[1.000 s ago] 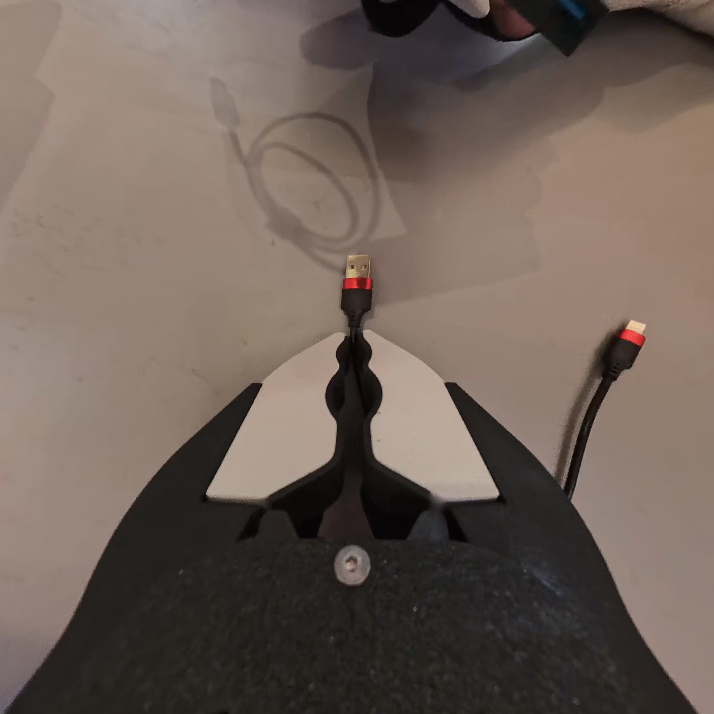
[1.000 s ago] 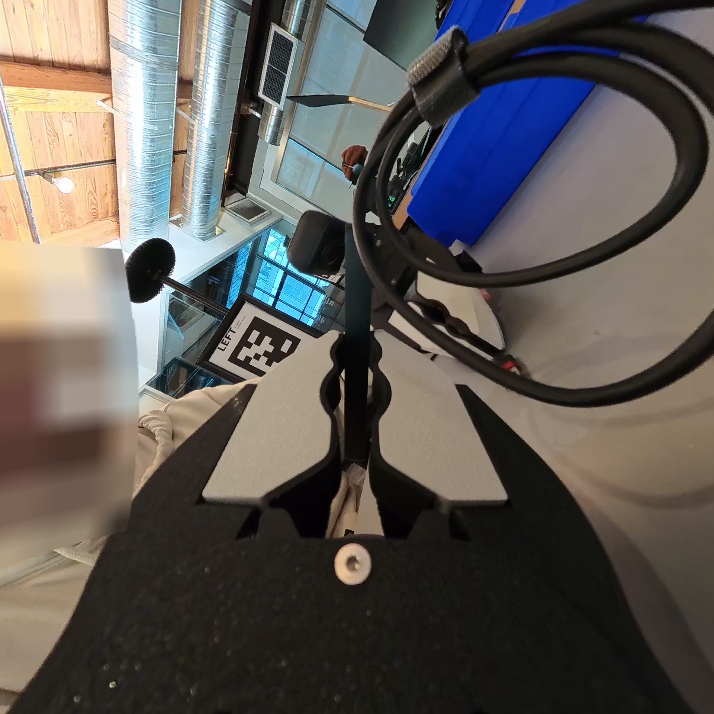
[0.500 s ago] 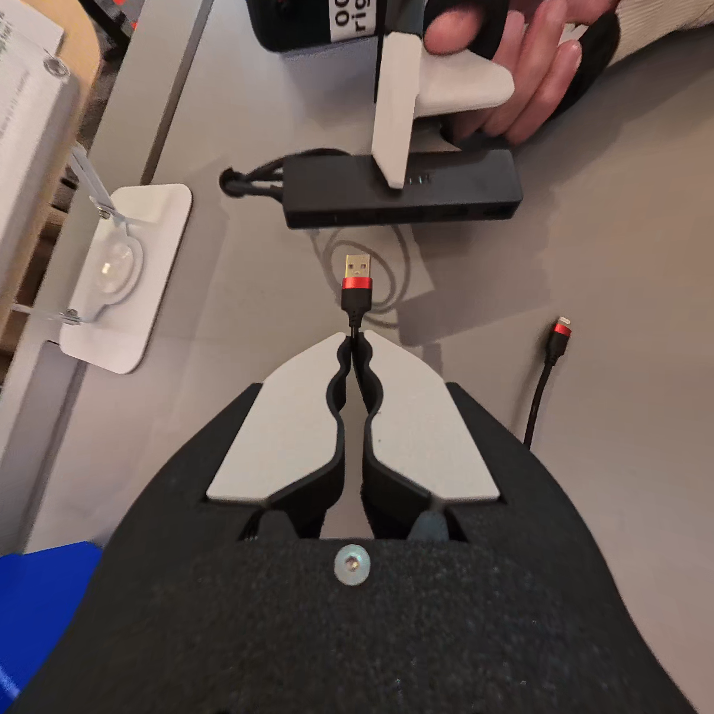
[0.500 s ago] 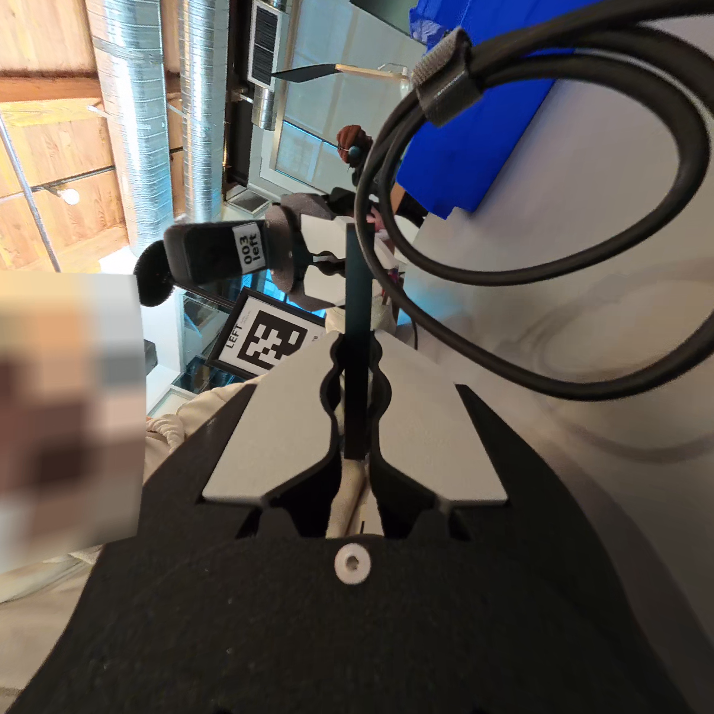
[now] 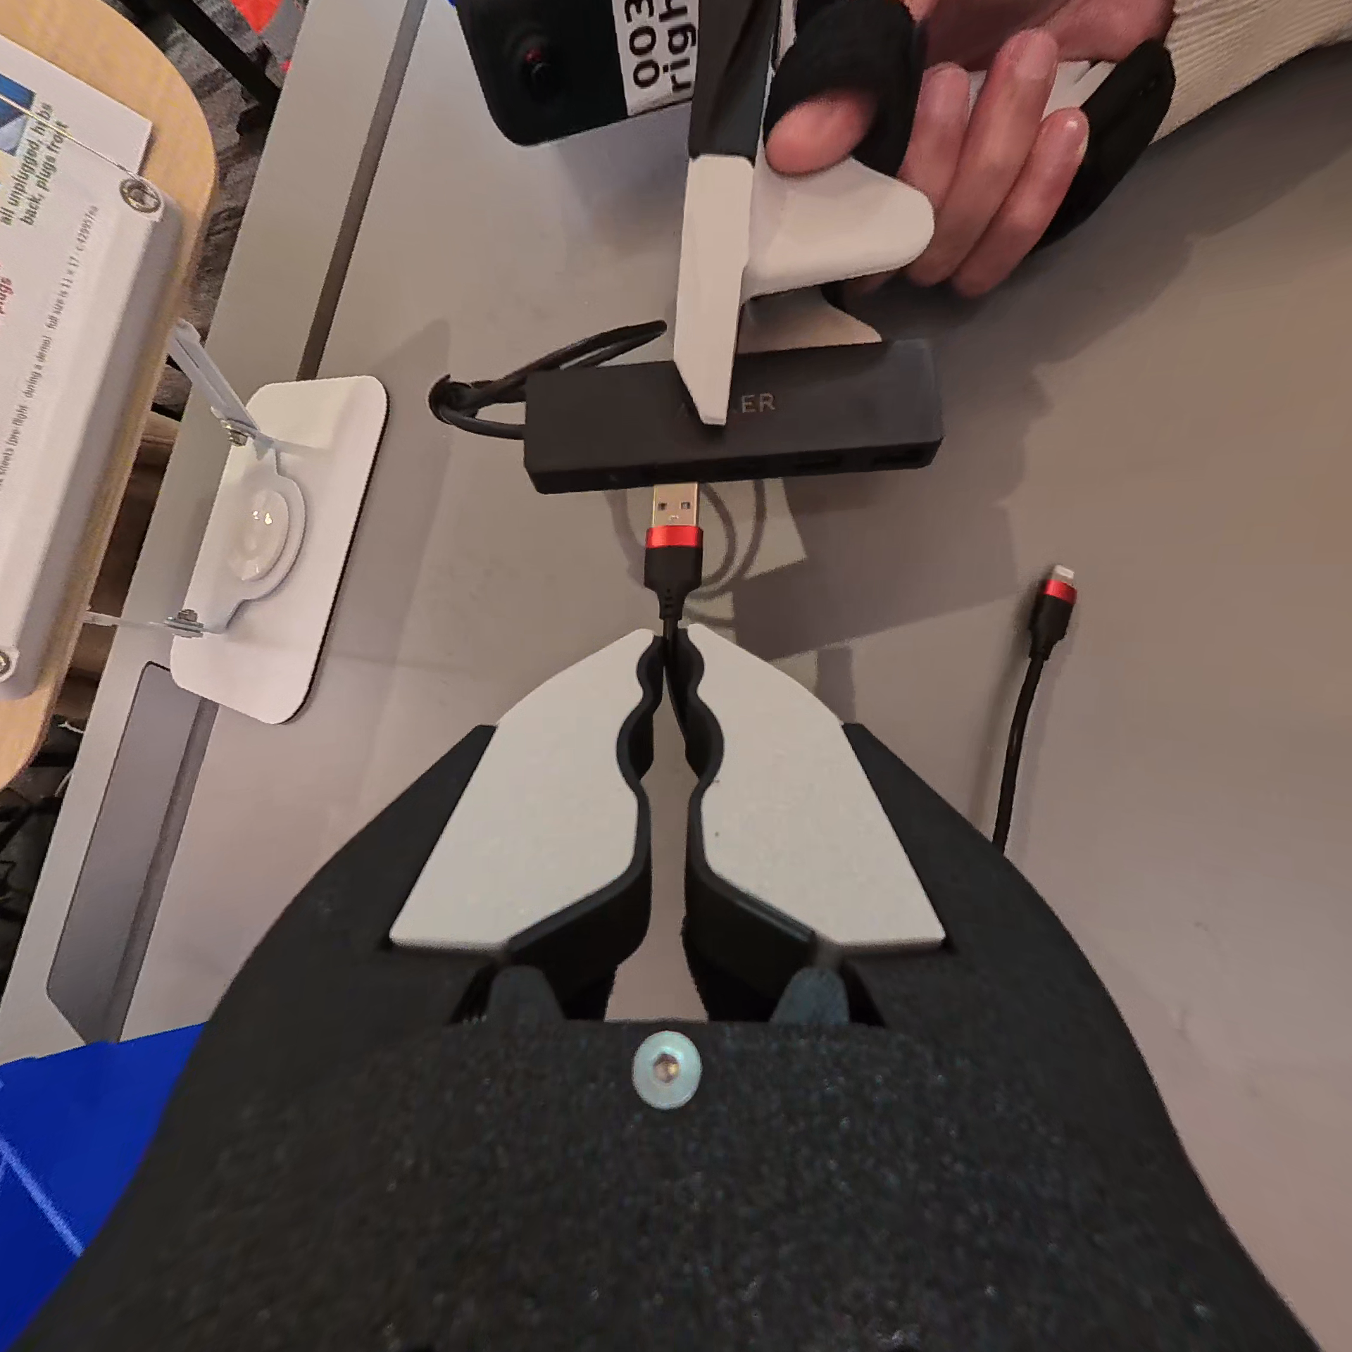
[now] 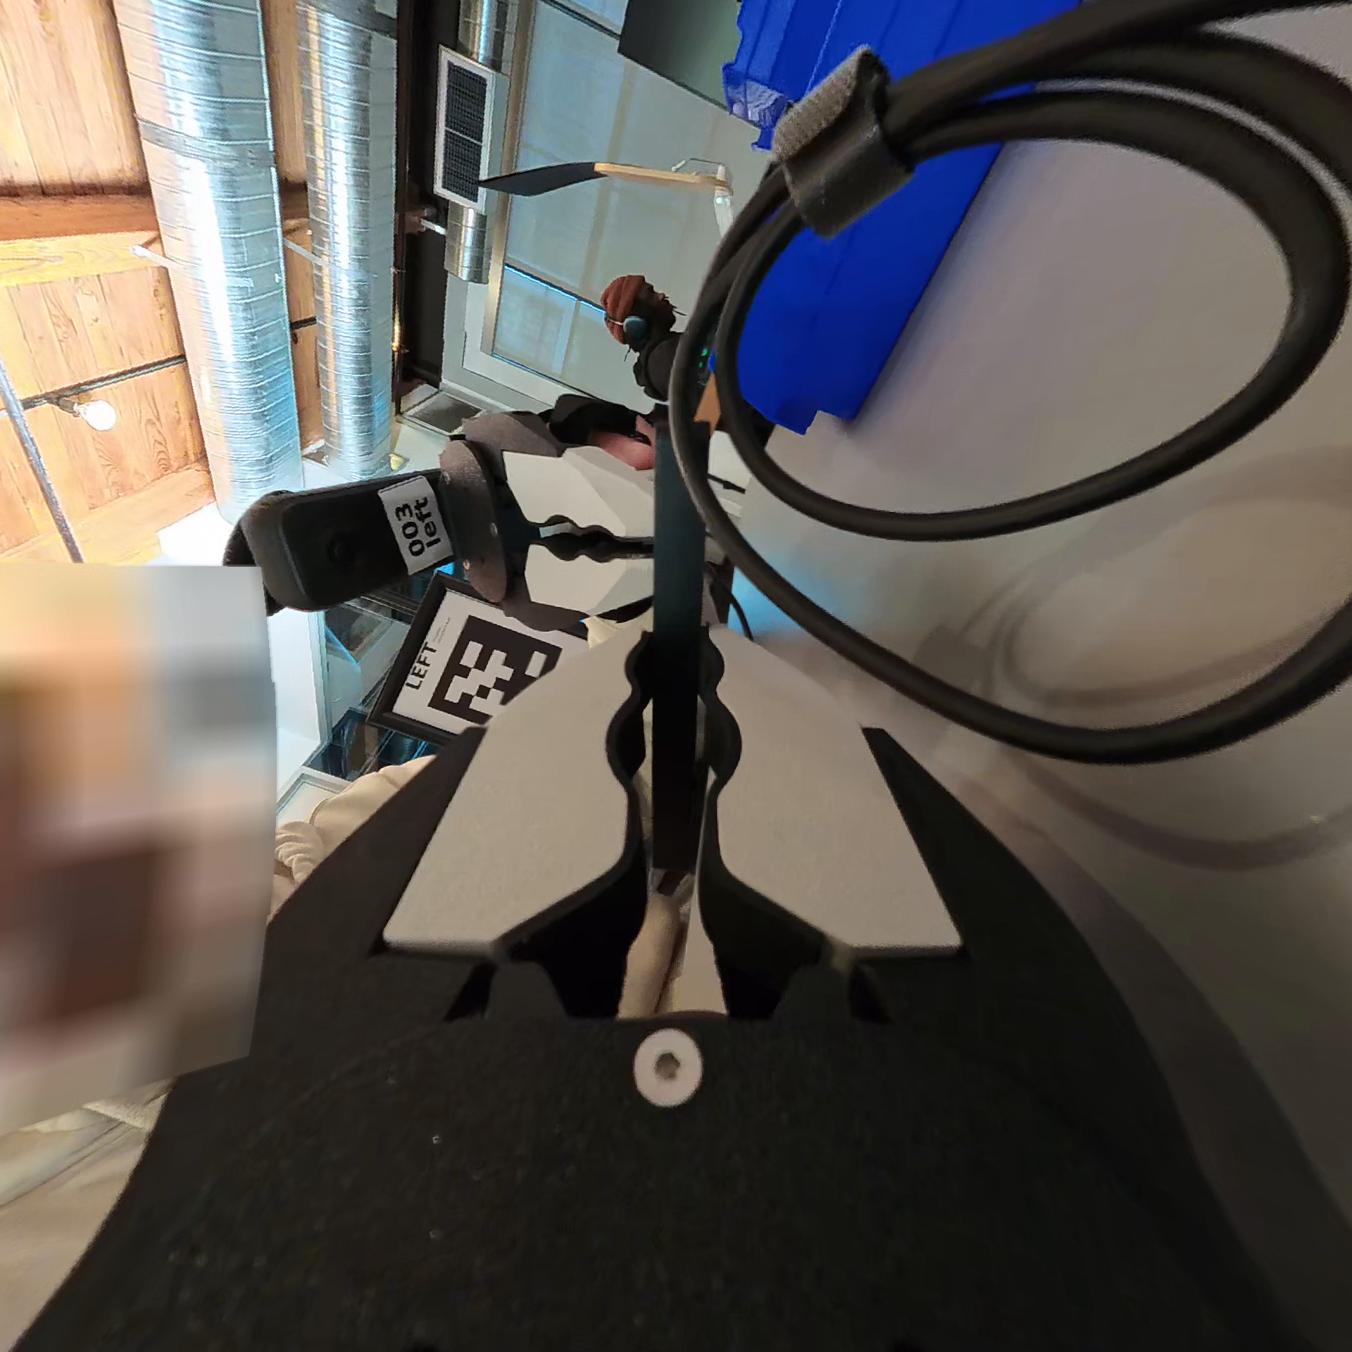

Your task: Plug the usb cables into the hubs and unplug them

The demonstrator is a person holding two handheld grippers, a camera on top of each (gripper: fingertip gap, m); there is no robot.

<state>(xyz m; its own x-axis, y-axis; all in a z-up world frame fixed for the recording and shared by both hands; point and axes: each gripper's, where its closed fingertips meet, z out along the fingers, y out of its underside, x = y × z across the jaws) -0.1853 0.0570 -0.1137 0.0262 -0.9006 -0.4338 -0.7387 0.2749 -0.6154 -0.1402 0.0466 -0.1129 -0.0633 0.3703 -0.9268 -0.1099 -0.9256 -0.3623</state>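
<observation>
My left gripper (image 5: 669, 638) is shut on a black USB cable just behind its red-collared USB-A plug (image 5: 674, 513). The plug points at the front face of a black hub (image 5: 819, 428), its metal tip at the mouth of a port. The cable's other red-collared end (image 5: 1056, 598) lies on the table to the right. My right gripper (image 6: 677, 647) is shut on the hub (image 6: 677, 585), seen edge-on; in the left wrist view its white finger (image 5: 708, 307) clamps the hub from above. The hub's own strapped cable loop (image 6: 1024, 505) hangs close to the right camera.
A grey table (image 5: 1134, 731) bears it all. A white pad with a clear dome (image 5: 267, 527) lies at the left, a blue bin (image 5: 66, 1141) at the near left and a signboard (image 5: 66, 380) beyond the edge. A hand (image 5: 1009, 146) holds the right gripper.
My left gripper has carried the plug forward until its tip reaches the hub's port. The right gripper has kept its hold on the hub.
</observation>
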